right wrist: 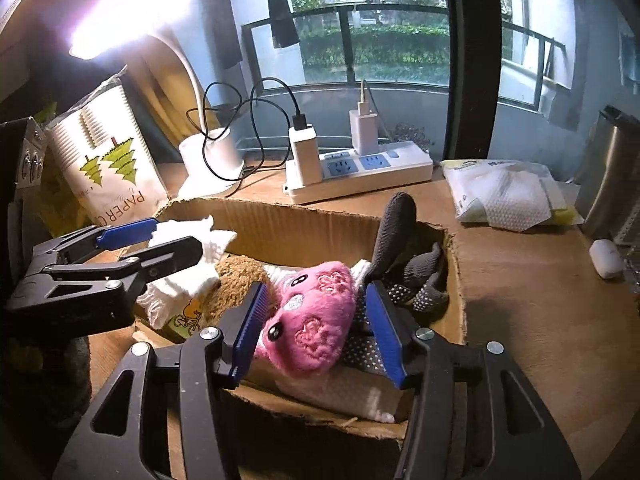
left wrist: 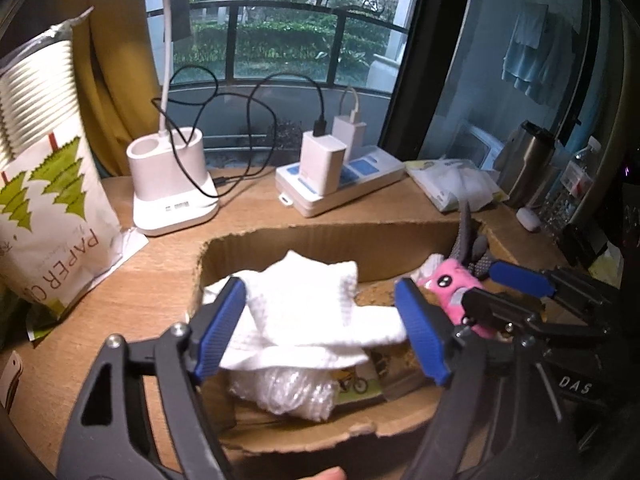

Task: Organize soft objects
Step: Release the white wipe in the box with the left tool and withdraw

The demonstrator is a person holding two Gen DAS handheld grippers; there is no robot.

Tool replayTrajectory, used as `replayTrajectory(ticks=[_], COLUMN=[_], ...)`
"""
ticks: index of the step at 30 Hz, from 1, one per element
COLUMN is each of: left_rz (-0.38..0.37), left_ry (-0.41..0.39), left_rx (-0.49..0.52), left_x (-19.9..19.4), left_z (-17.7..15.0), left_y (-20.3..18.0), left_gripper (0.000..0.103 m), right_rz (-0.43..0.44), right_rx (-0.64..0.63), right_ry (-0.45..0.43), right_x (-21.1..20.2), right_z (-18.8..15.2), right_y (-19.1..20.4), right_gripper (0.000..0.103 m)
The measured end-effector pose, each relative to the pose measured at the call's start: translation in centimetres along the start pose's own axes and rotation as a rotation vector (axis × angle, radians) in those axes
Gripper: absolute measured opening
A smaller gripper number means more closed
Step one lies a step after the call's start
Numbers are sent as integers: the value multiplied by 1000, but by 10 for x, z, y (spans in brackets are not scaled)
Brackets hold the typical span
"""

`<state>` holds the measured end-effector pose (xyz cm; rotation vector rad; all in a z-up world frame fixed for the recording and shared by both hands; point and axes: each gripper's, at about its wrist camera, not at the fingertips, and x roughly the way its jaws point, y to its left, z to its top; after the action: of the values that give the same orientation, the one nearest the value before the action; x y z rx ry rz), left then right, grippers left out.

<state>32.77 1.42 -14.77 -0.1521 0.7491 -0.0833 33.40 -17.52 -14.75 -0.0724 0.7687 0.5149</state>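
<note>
Hovering both my claws over the open cardboard box (left wrist: 320, 240) on the wooden desk (left wrist: 160, 280). My left gripper (left wrist: 320, 328) has jaws spread wide, blue pads on either side of the white cloth (left wrist: 304, 300); the left pad sits right at the cloth's edge, the right pad overlaps its trailing end, no squeeze visible, cloth lying loose in the box on top of a bubble wrap wad (left wrist: 288, 392). My right gripper (right wrist: 316, 328) is also apart, pads flanking the pink plush toy (right wrist: 316, 320), which rests in the box; can't tell if the pads brush its fur. Grey dotted socks (right wrist: 400, 240) lie beside the plush, one sticking up over the box wall. Brown fuzzy item (right wrist: 236, 280) sits between plush and cloth. Behind the box: power strip (right wrist: 380, 168), paper cup pack (left wrist: 48, 200), lamp base (left wrist: 172, 184).
</note>
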Motion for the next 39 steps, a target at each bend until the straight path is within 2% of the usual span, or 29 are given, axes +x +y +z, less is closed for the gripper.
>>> replayTrajectory(ticks=[20,39], left_rz=[-31,-31], left_ry=[-32,-60], left_rx=[11,21], left_x=[-55,-106], left_z=[-25,-60], left_y=[-19,-34], left_gripper=[81,81], right_rz=[-19,-44], right_rx=[-25,-35], right_ry=[-50,-94], right_x=[-49,-101], right_z=[-13,-45], right_y=[21,37], right_gripper=[54,54])
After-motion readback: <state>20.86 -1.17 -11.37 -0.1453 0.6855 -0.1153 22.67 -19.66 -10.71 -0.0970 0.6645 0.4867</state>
